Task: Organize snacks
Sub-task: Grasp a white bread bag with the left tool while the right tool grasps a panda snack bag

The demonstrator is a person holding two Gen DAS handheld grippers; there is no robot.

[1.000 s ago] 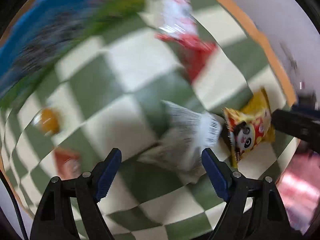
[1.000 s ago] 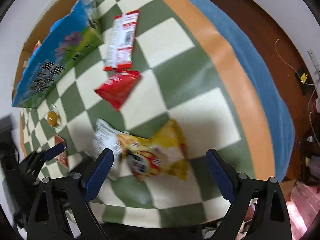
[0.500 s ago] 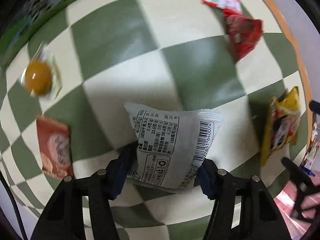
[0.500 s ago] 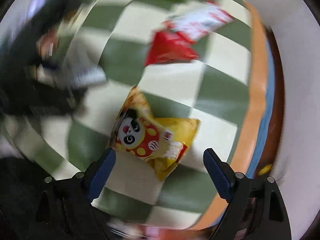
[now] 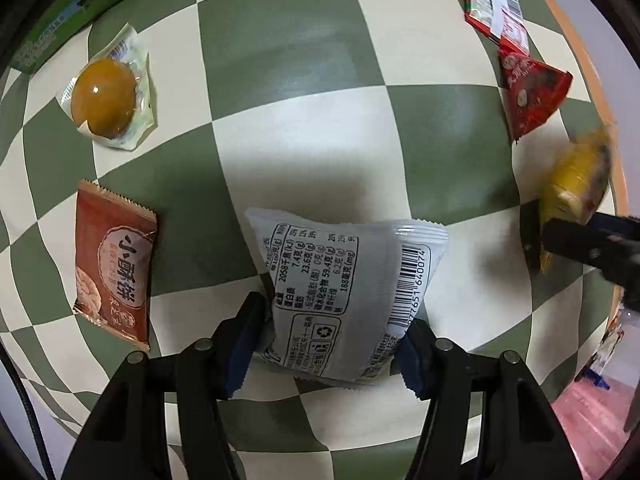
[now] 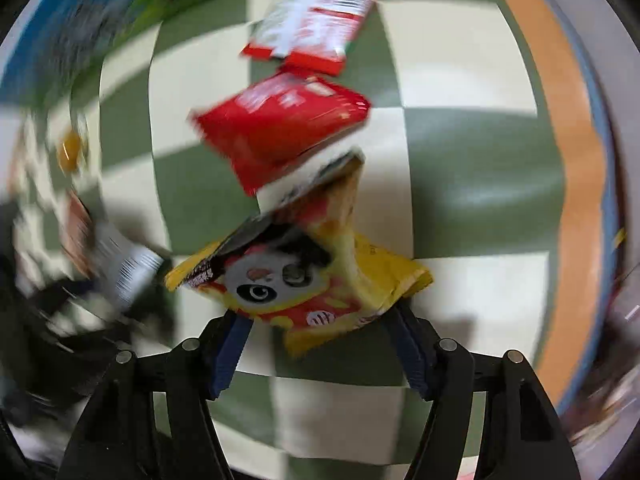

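Pinching the near end of the grey snack packet (image 5: 352, 292), the left tongs (image 5: 328, 344) have both blue pads pressed into its sides, the packet lying label-up on the checked surface (image 5: 280, 60). The right tongs (image 6: 320, 344) are closed on the near edge of the yellow panda packet (image 6: 312, 284), though blur leaves it unclear how firm that hold is. To the left of the grey packet lie a brown sachet (image 5: 114, 260) and, farther off, a clear-wrapped orange sweet (image 5: 106, 102); far right are 2 red packets (image 5: 528, 96). A printed box (image 5: 52, 20) sits at the far left, probably the destination. Both lifts should go straight up with steady squeeze, since soft bags slide out easily.
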